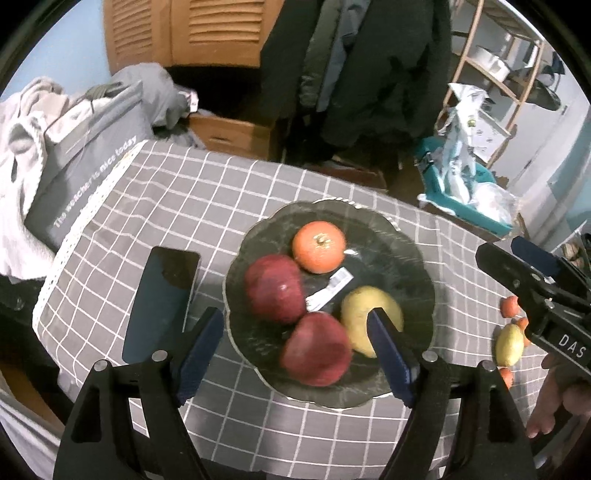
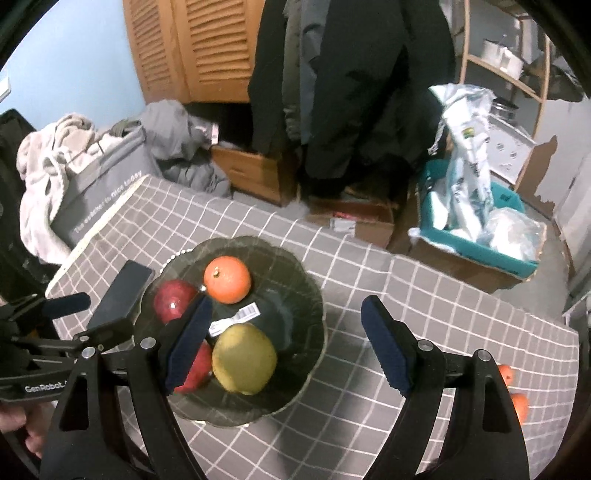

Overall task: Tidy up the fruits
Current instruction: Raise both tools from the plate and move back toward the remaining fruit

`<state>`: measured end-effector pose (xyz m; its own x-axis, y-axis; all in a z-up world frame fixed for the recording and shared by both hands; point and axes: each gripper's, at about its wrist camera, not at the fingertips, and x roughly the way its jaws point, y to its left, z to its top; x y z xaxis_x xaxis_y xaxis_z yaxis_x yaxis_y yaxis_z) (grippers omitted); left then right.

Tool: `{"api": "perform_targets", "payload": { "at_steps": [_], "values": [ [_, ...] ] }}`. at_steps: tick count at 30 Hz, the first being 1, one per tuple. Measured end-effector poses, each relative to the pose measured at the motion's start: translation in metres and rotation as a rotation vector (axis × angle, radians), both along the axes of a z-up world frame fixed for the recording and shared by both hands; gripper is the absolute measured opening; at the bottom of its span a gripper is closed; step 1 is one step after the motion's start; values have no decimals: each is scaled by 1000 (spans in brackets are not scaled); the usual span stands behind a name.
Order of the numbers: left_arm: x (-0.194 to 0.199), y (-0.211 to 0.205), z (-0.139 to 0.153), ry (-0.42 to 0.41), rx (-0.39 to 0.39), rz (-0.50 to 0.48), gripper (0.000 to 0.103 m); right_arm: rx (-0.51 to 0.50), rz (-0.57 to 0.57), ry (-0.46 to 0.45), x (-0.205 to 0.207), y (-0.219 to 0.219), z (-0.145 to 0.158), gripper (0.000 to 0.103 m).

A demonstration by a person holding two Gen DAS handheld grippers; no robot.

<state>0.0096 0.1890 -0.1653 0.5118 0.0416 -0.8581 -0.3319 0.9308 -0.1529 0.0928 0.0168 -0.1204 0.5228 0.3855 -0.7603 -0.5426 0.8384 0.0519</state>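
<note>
- Grey checked tablecloth (image 1: 207, 192) covers the tabletop, with a louvred wooden cabinet (image 1: 192, 29) and dark hanging coats (image 1: 369, 66) behind; the tabletop's near edge is cut off by both gripper frames.
- Along the left edge lies a dark phone (image 1: 162, 299), its lower end hidden behind the left gripper (image 1: 295, 354).
- That left gripper has its jaws spread, nothing pinched; its blue pads are blurred, and the right pad covers part of the yellow fruit (image 1: 369, 314).
- At the tabletop's middle sits a dark scalloped glass plate (image 1: 406, 251), its near rim partly hidden by the gripper.
- On the plate: two red apples (image 1: 273, 288), smeared by blur, side by side at left and front; an orange (image 1: 319, 246) with its stem up at the far side; the yellow fruit at right, touching the front apple.
- White barcode label (image 1: 328, 290) lies between the fruits, its print unreadable.
- Right gripper (image 2: 284, 343) hangs over the plate's right side with jaws wide apart and empty; its left pad hides part of an apple.
- Near the right edge lie a small lemon (image 1: 509, 345) and a few small orange fruits (image 1: 509, 306), partly blocked.
</note>
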Motion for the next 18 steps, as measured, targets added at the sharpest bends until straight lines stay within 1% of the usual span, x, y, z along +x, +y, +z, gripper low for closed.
{"api": "perform_targets", "payload": {
  "at_steps": [9, 11, 13, 18],
  "values": [
    [-1, -26, 33, -74, 21, -43, 82, 27, -50, -81, -11, -36, 35, 83],
    [-3, -30, 41, -94, 29, -46, 86, 33, -59, -104, -14, -43, 43, 83],
    [-5, -35, 52, -126, 41, -47, 87, 37, -67, -126, -17, -49, 50, 83],
    [-6, -49, 71, -174, 53, -67, 89, 46, -80, -183, -27, -67, 68, 84]
  ]
}}
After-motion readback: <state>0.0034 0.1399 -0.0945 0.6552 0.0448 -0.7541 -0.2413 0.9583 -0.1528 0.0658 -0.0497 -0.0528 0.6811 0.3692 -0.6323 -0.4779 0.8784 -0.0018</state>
